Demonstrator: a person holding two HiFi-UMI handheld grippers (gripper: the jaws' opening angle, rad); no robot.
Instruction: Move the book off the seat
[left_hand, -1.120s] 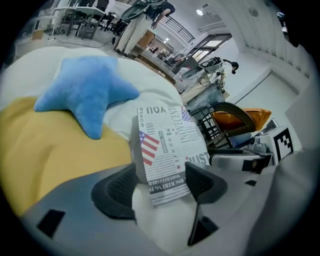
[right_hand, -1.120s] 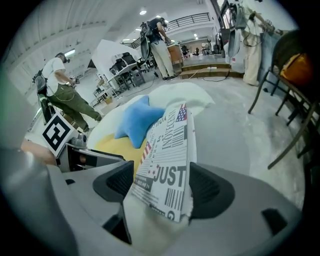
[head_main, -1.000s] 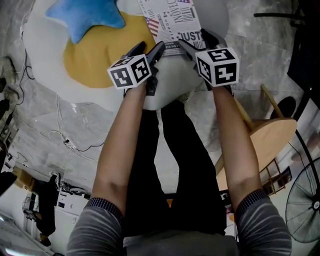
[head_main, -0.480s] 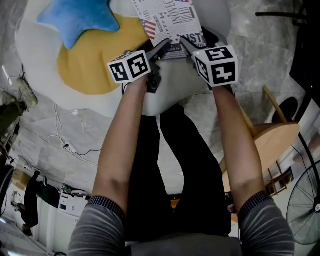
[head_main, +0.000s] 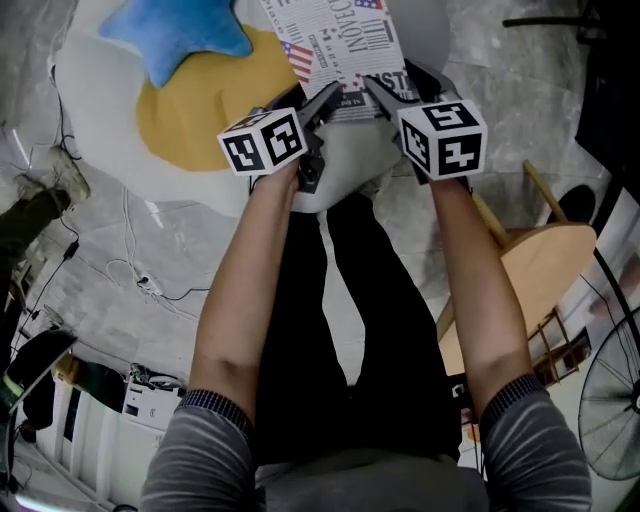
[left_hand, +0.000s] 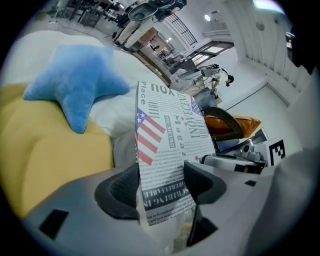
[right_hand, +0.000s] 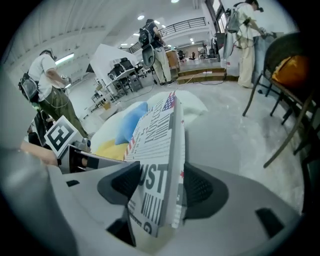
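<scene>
A book (head_main: 343, 40) with a newsprint cover and a small flag print is held up over the white and yellow seat (head_main: 180, 120). My left gripper (head_main: 318, 108) is shut on its near left corner, and my right gripper (head_main: 385, 92) is shut on its near right corner. In the left gripper view the book (left_hand: 167, 155) stands between the jaws of the left gripper (left_hand: 160, 186), tilted away. In the right gripper view the book (right_hand: 155, 150) shows its edge and cover, clamped by the right gripper (right_hand: 159, 186). A blue star cushion (head_main: 170, 35) lies on the seat.
A round wooden stool (head_main: 535, 290) stands to my right, with dark chair legs (right_hand: 280, 115) beyond. A cable (head_main: 150, 285) runs over the grey floor at left. People (right_hand: 47, 90) stand in the background. A fan (head_main: 610, 420) is at the lower right.
Both grippers have tipped the book more upright and lifted it slightly from the seat. The head view has shifted a little.
</scene>
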